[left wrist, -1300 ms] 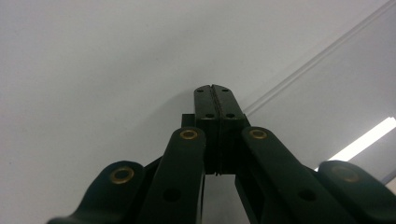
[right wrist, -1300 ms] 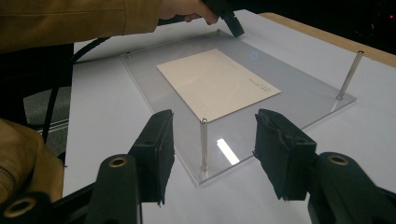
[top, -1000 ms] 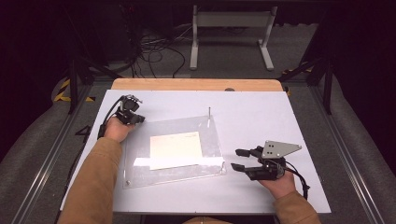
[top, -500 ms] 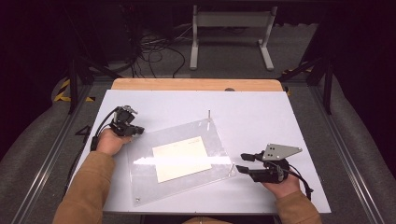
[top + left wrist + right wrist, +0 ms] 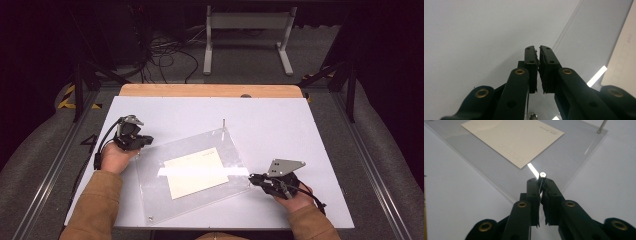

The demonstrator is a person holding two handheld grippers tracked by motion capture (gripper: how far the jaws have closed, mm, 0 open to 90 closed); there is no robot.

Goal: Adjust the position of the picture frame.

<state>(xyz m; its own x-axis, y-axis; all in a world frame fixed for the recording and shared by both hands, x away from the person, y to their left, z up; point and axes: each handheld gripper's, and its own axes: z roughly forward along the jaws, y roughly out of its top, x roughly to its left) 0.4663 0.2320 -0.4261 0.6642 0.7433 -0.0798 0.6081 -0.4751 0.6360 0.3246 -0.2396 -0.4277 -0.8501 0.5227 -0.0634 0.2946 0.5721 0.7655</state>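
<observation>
A clear acrylic sheet [image 5: 160, 200] lies skewed on the white table [image 5: 280, 125], with a cream paper [image 5: 196, 171] at its middle. My left gripper [image 5: 146, 142] is shut on the sheet's left corner; in the left gripper view the jaws [image 5: 538, 48] pinch the edge of the sheet [image 5: 584, 37], with the paper [image 5: 624, 57] at the right. My right gripper [image 5: 253, 179] is shut on the sheet's right corner. In the right gripper view the jaws [image 5: 540, 181] close just behind a small white fastener, and the sheet [image 5: 564, 157] and paper [image 5: 514, 140] stretch ahead.
A thin metal pin [image 5: 223, 121] stands upright at the sheet's far corner. A wooden strip [image 5: 210, 90] runs along the table's far edge. Beyond it on the floor are a white metal frame [image 5: 247, 30] and tangled cables [image 5: 165, 50].
The sheet has turned counter-clockwise on the table. My left hand has come nearer to the person with its corner, and my right hand has shifted slightly nearer too. Both grippers kept their hold.
</observation>
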